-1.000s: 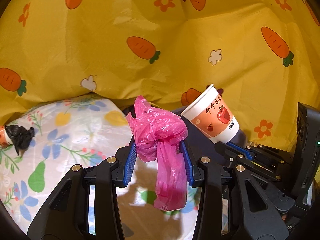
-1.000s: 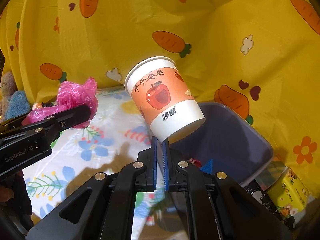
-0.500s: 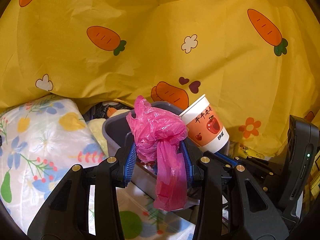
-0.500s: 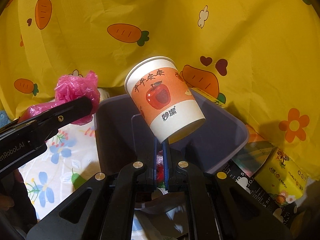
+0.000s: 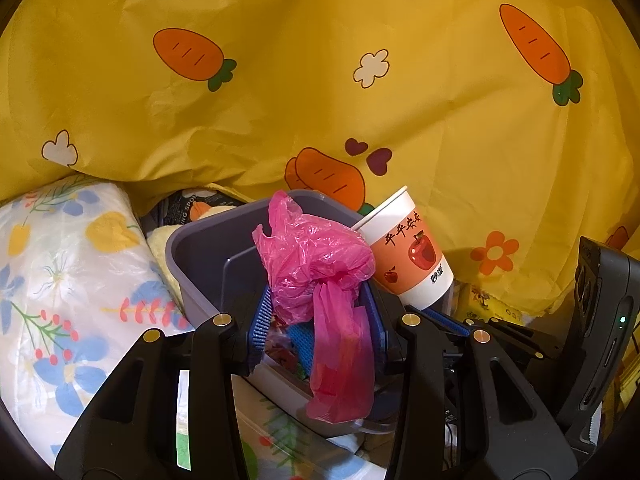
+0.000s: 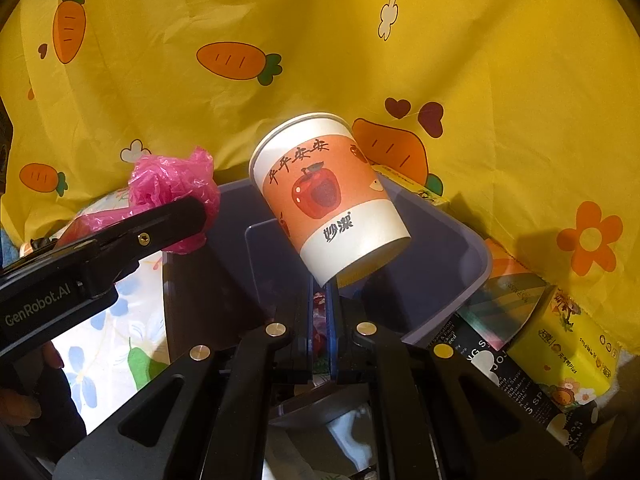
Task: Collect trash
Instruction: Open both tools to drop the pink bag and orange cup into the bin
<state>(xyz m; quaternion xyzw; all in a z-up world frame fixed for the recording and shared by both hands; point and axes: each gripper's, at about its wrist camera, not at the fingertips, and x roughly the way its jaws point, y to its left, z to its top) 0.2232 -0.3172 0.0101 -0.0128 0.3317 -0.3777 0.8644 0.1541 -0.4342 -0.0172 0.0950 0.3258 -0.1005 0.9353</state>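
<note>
Now both tongs have come over the grey bin (image 5: 208,256), which a second ago lay off to the side: left tongs (image 5: 316,320) pinching the pink plastic bag (image 5: 316,264), right tongs (image 6: 320,320) pressed together on the paper cup (image 6: 328,196), both probably ready to drop

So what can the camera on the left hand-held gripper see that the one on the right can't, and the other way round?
Only the left view shows the pink plastic bag hanging down between its own blue pads, and the pale yellow soft thing beside the bin.

Only the right view shows the yellow carton, the black package, and the cup's edge pinched by the right hand-held gripper.

Both show the grey bin, the paper cup, the pink bag, the flowered sheet and the carrot-print cloth.
</note>
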